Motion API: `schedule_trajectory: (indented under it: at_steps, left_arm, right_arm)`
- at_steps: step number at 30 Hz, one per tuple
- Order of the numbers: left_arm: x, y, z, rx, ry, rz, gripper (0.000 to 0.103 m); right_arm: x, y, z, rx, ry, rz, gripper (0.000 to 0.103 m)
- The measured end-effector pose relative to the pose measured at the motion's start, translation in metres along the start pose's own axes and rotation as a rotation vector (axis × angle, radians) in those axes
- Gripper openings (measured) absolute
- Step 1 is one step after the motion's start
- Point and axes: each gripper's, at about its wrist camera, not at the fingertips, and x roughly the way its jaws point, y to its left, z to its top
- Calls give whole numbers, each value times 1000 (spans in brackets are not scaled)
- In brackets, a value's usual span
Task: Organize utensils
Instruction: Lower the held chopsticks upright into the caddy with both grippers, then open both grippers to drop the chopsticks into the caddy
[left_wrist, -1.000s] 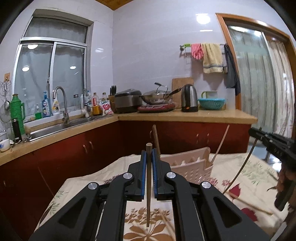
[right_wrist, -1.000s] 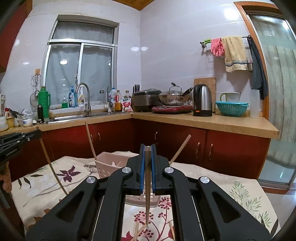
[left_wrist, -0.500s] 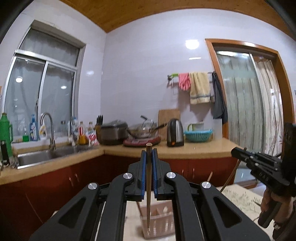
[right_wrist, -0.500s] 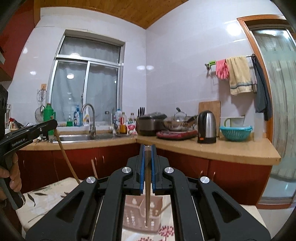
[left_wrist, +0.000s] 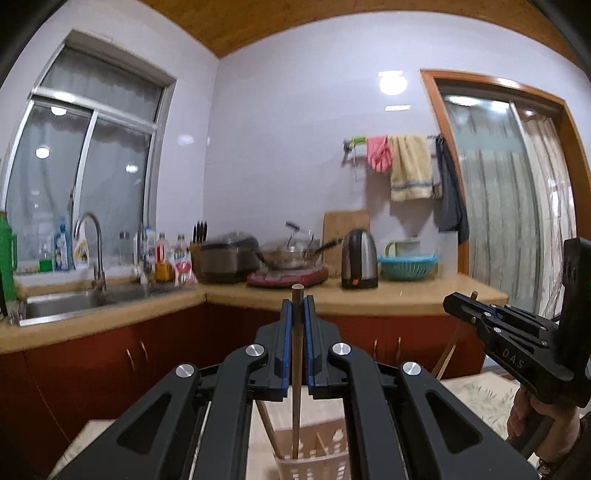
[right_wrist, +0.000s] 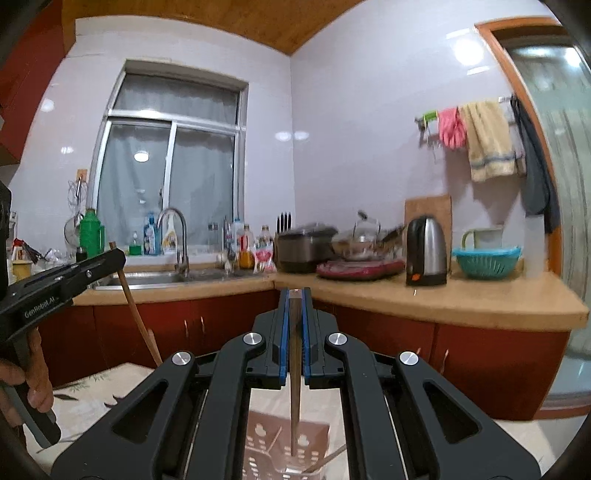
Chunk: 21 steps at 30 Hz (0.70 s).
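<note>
- The left gripper (left_wrist: 297, 328) is pinching one brown chopstick (left_wrist: 296, 369) upright; its lower end is inside the pink utensil basket (left_wrist: 314, 458).
- The right gripper (right_wrist: 294, 325) pinches another chopstick (right_wrist: 294, 369), its tip just above that basket.

chopstick (left_wrist: 296, 369): wood | basket (left_wrist: 314, 466): matt plastic | kettle (right_wrist: 425, 251): glossy metal

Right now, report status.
Left gripper shut on chopstick. Right gripper shut on second chopstick. Both tips over utensil holder. Nothing blocking.
</note>
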Motion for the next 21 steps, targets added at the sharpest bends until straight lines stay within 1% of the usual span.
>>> schedule_trajectory:
  at_steps: [4, 5, 6, 7, 8, 9, 10, 12, 15, 17, 21]
  left_arm:
    - [18, 4, -28, -22, 89, 3, 7]
    - [19, 4, -31, -24, 103, 2, 10]
    - [21, 5, -37, -26, 124, 5, 20]
    - [20, 5, -40, -30, 134, 6, 28]
    - [18, 6, -43, -39, 142, 4, 43]
    - [17, 6, -44, -45, 144, 2, 52]
    - [14, 6, -44, -49, 142, 2, 54]
    - [8, 5, -41, -36, 142, 14, 63]
    - [0, 5, -37, -25, 141, 21, 70]
    - [-9, 6, -36, -22, 141, 31, 74]
    - [-30, 10, -43, -35, 171, 54, 74]
  right_arm:
    - [13, 0, -25, 3, 80, 14, 6]
    - [13, 2, -30, -3, 90, 11, 6]
    - [13, 3, -34, -10, 98, 9, 11]
    - [12, 5, -36, -15, 103, 7, 17]
    - [10, 6, -37, -15, 100, 7, 31]
    - [8, 7, -37, -14, 94, 6, 40]
    - [3, 7, -35, -14, 87, 4, 42]
    - [-3, 8, -31, -15, 83, -3, 43]
    - [-19, 8, -21, -9, 63, -13, 47]
    - [-31, 9, -17, -14, 50, -24, 48]
    - [-63, 14, -19, -22, 59, -41, 48]
